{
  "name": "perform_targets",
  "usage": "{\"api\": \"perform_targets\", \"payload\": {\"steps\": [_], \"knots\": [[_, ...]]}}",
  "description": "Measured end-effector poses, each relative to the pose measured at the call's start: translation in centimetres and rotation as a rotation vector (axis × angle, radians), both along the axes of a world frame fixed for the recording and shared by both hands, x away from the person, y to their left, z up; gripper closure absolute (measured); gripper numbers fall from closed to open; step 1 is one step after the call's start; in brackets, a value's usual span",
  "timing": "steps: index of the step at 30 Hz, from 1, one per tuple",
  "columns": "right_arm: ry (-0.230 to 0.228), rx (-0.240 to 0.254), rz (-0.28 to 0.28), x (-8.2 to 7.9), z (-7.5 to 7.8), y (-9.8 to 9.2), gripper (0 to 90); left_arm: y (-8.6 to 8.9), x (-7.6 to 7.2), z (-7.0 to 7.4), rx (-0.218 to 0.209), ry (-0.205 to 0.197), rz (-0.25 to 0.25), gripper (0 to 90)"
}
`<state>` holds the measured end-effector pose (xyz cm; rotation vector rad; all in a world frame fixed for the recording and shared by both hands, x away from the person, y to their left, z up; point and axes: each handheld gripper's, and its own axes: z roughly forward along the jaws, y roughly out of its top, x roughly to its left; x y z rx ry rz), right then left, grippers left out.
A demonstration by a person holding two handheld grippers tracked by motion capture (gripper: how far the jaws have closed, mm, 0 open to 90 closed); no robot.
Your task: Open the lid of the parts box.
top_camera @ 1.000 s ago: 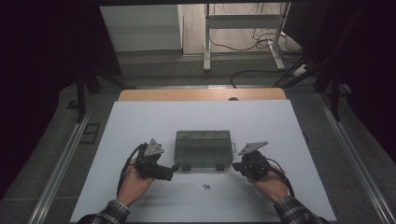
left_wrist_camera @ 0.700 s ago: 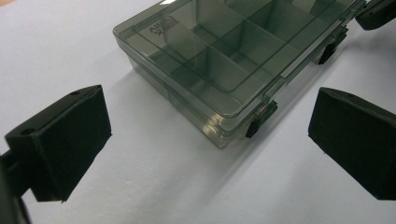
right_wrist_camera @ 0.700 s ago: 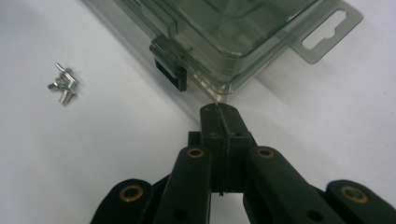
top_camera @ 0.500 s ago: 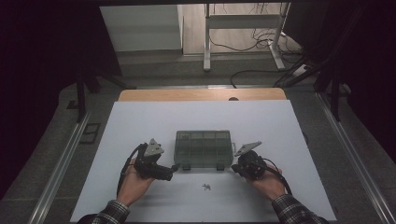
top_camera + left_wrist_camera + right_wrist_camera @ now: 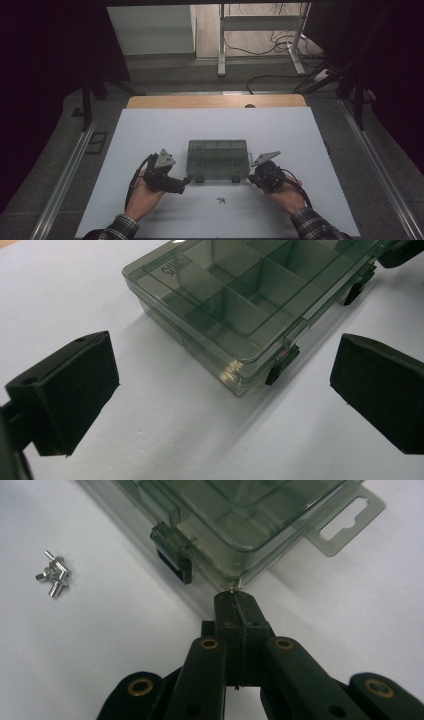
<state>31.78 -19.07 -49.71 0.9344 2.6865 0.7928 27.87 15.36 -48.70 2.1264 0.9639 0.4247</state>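
Compartment box [image 5: 218, 159]: a closed smoky-clear plastic box with dividers, set at the middle of the white desk [image 5: 150, 130]; two dark latches are seen on its near edge.
Left gripper [image 5: 186, 180]: placed at 8 o'clock of the box, near its front-left corner; jaws spread wide, nothing held between them.
Right gripper [image 5: 251, 176]: placed at 4 o'clock of the box; jaws pressed fully together, nothing gripped, tips set against the box's front-right corner.
Wing screws [image 5: 221, 200]: a small metal cluster lying at 6 o'clock of the box, apart from it.
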Motion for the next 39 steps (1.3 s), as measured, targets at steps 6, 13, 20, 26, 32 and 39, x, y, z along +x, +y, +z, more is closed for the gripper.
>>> {"api": "perform_targets", "payload": {"steps": [6, 13, 20, 26, 32, 39], "knots": [[-0.005, 0.008, -0.003, -0.1, 0.2, -0.1, 88.9, 0.1, 0.0, 0.0, 0.011, -0.005, 0.002, 0.0], [-0.013, 0.013, -0.009, -0.1, 0.5, -0.5, 88.9, 0.2, -0.1, 0.0, 0.017, -0.009, 0.005, 0.0], [-0.022, 0.032, -0.011, -0.2, 0.8, -0.6, 89.0, 0.3, -0.1, 0.0, 0.017, -0.011, 0.008, 0.0], [-0.031, 0.044, -0.005, -0.4, 1.0, -0.4, 88.9, 0.4, -0.1, 0.0, 0.014, -0.011, 0.009, 0.0], [-0.037, 0.051, -0.006, -0.4, 1.1, -0.5, 88.9, 0.4, -0.1, 0.0, 0.004, -0.007, 0.007, 0.0], [-0.052, 0.072, -0.007, -0.4, 1.5, -0.5, 88.9, 0.4, 0.0, 0.1, -0.010, 0.002, 0.007, 0.0]]}}
